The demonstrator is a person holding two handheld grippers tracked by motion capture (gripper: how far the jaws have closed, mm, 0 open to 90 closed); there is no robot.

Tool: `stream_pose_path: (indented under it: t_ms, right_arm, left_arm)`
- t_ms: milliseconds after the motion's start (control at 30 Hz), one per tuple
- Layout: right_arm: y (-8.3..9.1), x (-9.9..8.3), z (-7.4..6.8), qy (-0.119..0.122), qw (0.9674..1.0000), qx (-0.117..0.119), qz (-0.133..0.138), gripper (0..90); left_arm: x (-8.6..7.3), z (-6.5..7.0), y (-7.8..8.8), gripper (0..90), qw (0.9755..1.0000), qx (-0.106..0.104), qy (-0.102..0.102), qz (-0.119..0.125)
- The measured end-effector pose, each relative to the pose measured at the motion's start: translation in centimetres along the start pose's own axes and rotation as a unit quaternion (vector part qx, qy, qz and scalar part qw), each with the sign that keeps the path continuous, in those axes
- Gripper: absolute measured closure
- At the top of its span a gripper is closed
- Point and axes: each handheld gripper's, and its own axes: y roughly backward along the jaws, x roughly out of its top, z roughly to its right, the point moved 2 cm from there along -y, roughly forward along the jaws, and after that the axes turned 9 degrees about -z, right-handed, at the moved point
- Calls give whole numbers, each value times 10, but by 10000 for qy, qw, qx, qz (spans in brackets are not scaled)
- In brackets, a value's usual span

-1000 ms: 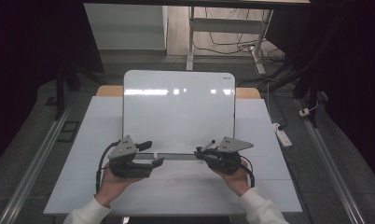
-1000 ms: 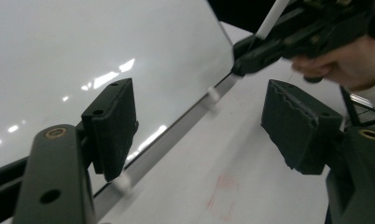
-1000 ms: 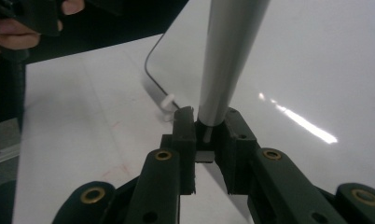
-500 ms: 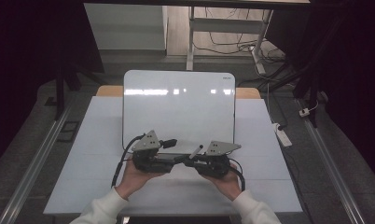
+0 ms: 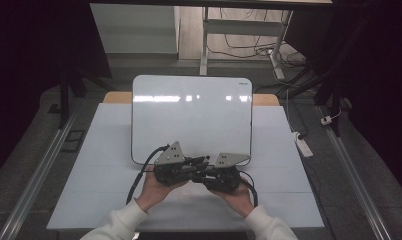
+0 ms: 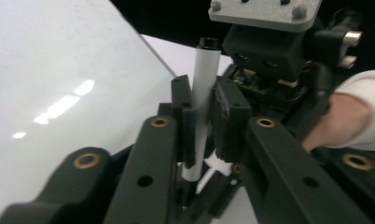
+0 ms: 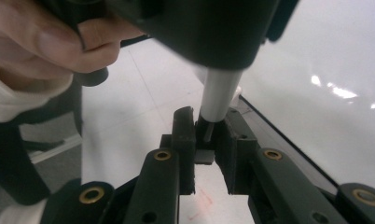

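Marker [image 6: 202, 100] sits low centre, its white barrel clamped by the left gripper [image 6: 203, 119], whose jaws just closed. Right gripper [image 7: 205, 137] pinches its dark end beside the whiteboard [image 5: 191, 117].

One whiteboard [image 5: 191, 117] lies on one white table [image 5: 89, 200]. Two grippers are at its near edge, a left gripper [image 5: 205, 161] and a right gripper [image 5: 199, 171], each carrying one grey three-cornered plate and one black cable. Two hands hold them, one apiece. One white marker [image 6: 202, 93] sits between the two sets of jaws, with one black tip at its far end in the left gripper view. Beyond the table, one white power strip [image 5: 304, 145] lies on the floor. Two metal rails run along the floor, one on each side of the table.
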Motion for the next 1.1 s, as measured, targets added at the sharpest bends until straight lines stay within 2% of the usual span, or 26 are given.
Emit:
stream_pose_path:
  t_ms: [33, 133, 200, 333, 400, 467, 567, 667, 867, 933, 1100]
  right_arm:
    - [0, 0, 0, -51, 10000, 52, 16, 771]
    - [1, -1, 0, -78, 9999, 81, 56, 762]
    - [3, -1, -3, -23, 9999, 20, 123, 707]
    - [20, -3, -5, 106, 9985, -422, 333, 572]
    - [34, -7, -2, 102, 9966, -710, 402, 534]
    - [48, -14, 3, 36, 9942, -973, 448, 514]
    - [68, -29, 12, -111, 9910, -1256, 456, 501]
    - [86, -45, 20, -189, 9867, -1555, 429, 490]
    - [111, -66, 29, -249, 9782, -2031, 355, 476]
    - [116, -68, 31, -318, 9767, -2086, 398, 476]
    - [122, -70, 32, -329, 9746, -2172, 433, 477]
  left_arm:
    - [0, 0, 0, 807, 10000, 69, -45, -22]
    - [0, -1, 2, 813, 10000, 57, 6, 14]
    - [1, -3, 7, 814, 9998, 192, 16, 6]
    - [2, -19, 24, 814, 9986, 458, 248, 79]
    - [3, -33, 32, 814, 9967, 667, 446, 99]
    - [5, -49, 40, 814, 9938, 923, 624, 51]
    - [9, -76, 52, 814, 9873, 1298, 911, 29]
    - [14, -103, 62, 813, 9802, 1578, 1195, 19]
    - [30, -150, 78, 813, 9649, 2019, 1678, -48]
    - [35, -166, 81, 812, 9589, 2155, 1838, -140]
    - [36, -200, 84, 811, 9416, 2438, 2282, -425]
